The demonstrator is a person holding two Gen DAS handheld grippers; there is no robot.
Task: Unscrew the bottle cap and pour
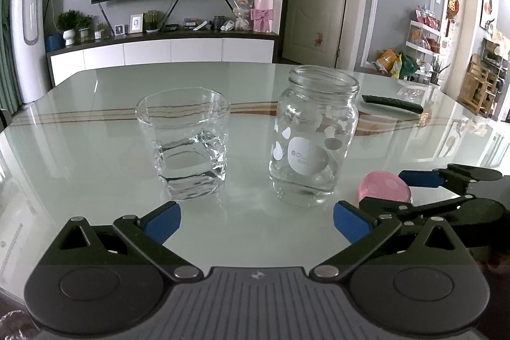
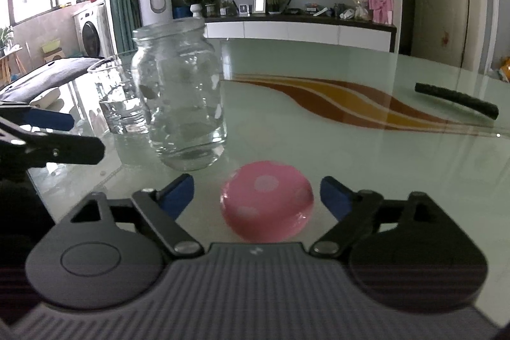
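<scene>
A clear glass bottle (image 1: 314, 136) with white dots stands uncapped on the table, a little water at its bottom; it also shows in the right wrist view (image 2: 181, 97). A clear tumbler (image 1: 188, 145) holding some water stands left of it (image 2: 118, 97). The pink dotted cap (image 2: 267, 201) lies flat on the table between my right gripper's open jaws, untouched; it also shows in the left wrist view (image 1: 384, 187). My left gripper (image 1: 256, 220) is open and empty, just in front of both vessels. My right gripper (image 2: 256, 191) is open around the cap.
A black remote control (image 1: 393, 104) lies on the glossy glass table (image 1: 95, 133) behind the bottle, to the right. A TV cabinet, a door and shelves stand beyond the table's far edge.
</scene>
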